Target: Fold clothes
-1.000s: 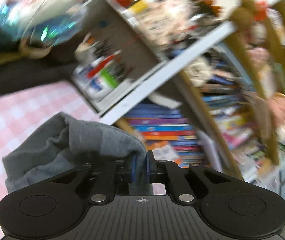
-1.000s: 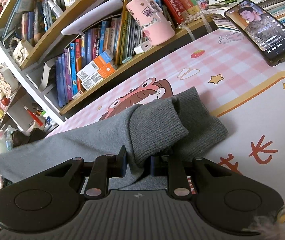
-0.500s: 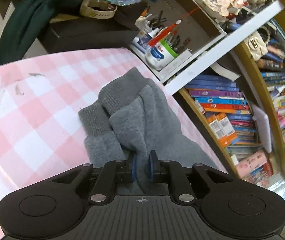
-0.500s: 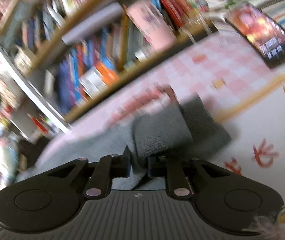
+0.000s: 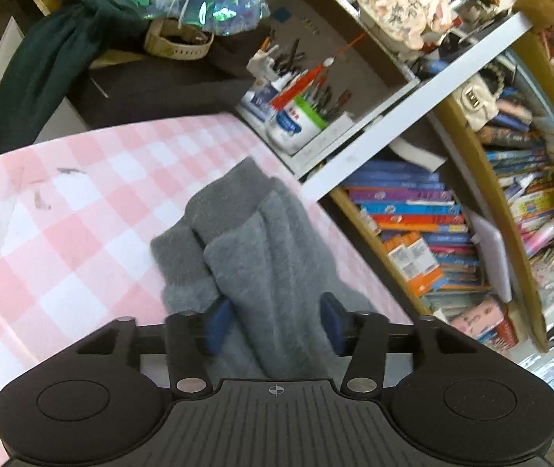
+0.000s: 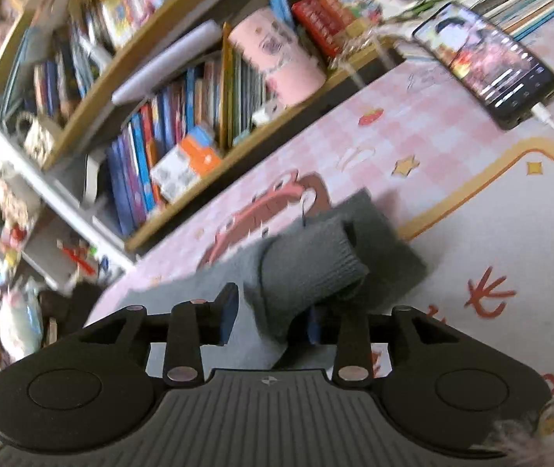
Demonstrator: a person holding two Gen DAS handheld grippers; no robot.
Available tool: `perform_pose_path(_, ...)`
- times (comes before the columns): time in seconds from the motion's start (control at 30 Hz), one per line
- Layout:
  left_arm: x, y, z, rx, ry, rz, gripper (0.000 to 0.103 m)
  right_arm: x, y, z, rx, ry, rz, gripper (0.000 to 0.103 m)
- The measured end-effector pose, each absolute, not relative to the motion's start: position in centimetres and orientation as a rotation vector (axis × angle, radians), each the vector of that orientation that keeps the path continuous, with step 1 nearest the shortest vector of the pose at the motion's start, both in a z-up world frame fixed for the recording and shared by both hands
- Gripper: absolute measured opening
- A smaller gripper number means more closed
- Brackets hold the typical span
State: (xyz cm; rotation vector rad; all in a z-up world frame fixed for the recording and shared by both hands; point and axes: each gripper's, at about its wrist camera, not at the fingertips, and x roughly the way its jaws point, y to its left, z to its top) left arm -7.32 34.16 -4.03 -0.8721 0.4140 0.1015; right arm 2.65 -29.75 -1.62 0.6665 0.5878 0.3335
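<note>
A grey fleece garment (image 5: 261, 241) with ribbed cuffs lies folded over itself on the pink checked table cover (image 5: 82, 202). My left gripper (image 5: 275, 321) sits low over its near end; the jaws are opening and the cloth lies loose between the blue pads (image 5: 218, 323). In the right wrist view the garment's other end (image 6: 308, 260) lies doubled over, its ribbed cuff on top, on the cartoon-printed mat (image 6: 491, 233). My right gripper (image 6: 273, 319) is also opening, with a fold of grey cloth between its pads, not pinched.
Wooden bookshelves (image 5: 425, 233) packed with books run along the table's far edge. A pen pot (image 5: 296, 120) stands in a white shelf unit. A dark green cloth (image 5: 43, 62) hangs at the far left. A lit phone (image 6: 487, 66) on a cable and a pink mug (image 6: 277, 62) lie to the right.
Both grippers were shut on grey cloth; now their jaws stand apart. The left end of the garment has come down and lies on the table.
</note>
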Motion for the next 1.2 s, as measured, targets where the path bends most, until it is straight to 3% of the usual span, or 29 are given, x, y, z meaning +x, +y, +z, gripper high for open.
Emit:
perform_pose_path(0.1, -7.1, 34.2, -4.2, -0.877, 0.417, 0.107, 0.052, 2.2, -29.9, -0.1, 0.672, 0.480, 0.306, 0.027)
perform_pose_path(0.13, -7.0, 34.2, -4.3, -0.876, 0.419, 0.109, 0.052, 1.9, -29.5, 0.7, 0.625, 0.440, 0.321, 0.013)
perform_pose_path(0.17, -7.0, 34.2, -4.3, -0.875, 0.419, 0.110, 0.052, 1.5, -29.0, 1.4, 0.578, 0.401, 0.336, 0.009)
perform_pose_path(0.3, -6.9, 34.2, -4.2, -0.873, 0.419, 0.110, 0.052, -0.6, -27.4, 3.1, 0.408, 0.242, 0.487, 0.006)
perform_pose_path(0.4, -6.9, 34.2, -4.2, -0.879, 0.418, 0.108, 0.053, 1.7, -27.6, 1.3, 0.352, 0.470, 0.304, 0.006)
perform_pose_path(0.43, -6.9, 34.2, -4.2, -0.881, 0.418, 0.106, 0.054, 2.8, -28.4, 0.0, 0.388, 0.572, 0.202, 0.008)
perform_pose_path(0.5, -7.0, 34.2, -4.2, -0.883, 0.418, 0.102, 0.055, 3.0, -29.8, -1.6, 0.492, 0.602, 0.189, 0.014)
perform_pose_path(0.57, -7.0, 34.3, -4.2, -0.889, 0.422, 0.102, 0.056, 2.4, -29.9, -1.2, 0.487, 0.569, 0.169, 0.032)
perform_pose_path(0.6, -6.9, 34.3, -4.2, -0.896, 0.424, 0.102, 0.058, 2.2, -29.6, -0.7, 0.444, 0.547, 0.152, 0.035)
perform_pose_path(0.8, -6.8, 34.4, -4.4, -0.968, 0.410, 0.136, 0.059, 0.3, -24.8, 2.1, 0.175, 0.362, 0.204, 0.045)
perform_pose_path(0.87, -6.6, 34.6, -4.4, -0.998, 0.407, 0.152, 0.059, 0.3, -22.3, 2.0, 0.085, 0.378, 0.325, 0.051)
perform_pose_path(1.0, -6.2, 34.2, -4.4, -0.999, 0.418, 0.186, 0.056, 1.6, -18.1, 1.0, -0.025, 0.492, 0.477, 0.052)
perform_pose_path(1.07, -6.0, 33.9, -4.4, -0.998, 0.426, 0.205, 0.047, 2.0, -16.5, 0.5, -0.085, 0.537, 0.517, 0.057)
perform_pose_path(1.13, -5.8, 33.9, -4.3, -1.015, 0.432, 0.200, 0.017, 2.1, -15.2, -0.1, -0.147, 0.572, 0.535, 0.065)
perform_pose_path(1.2, -5.7, 33.7, -3.9, -1.013, 0.424, 0.183, 0.011, 1.9, -14.8, -0.5, -0.178, 0.582, 0.533, 0.067)
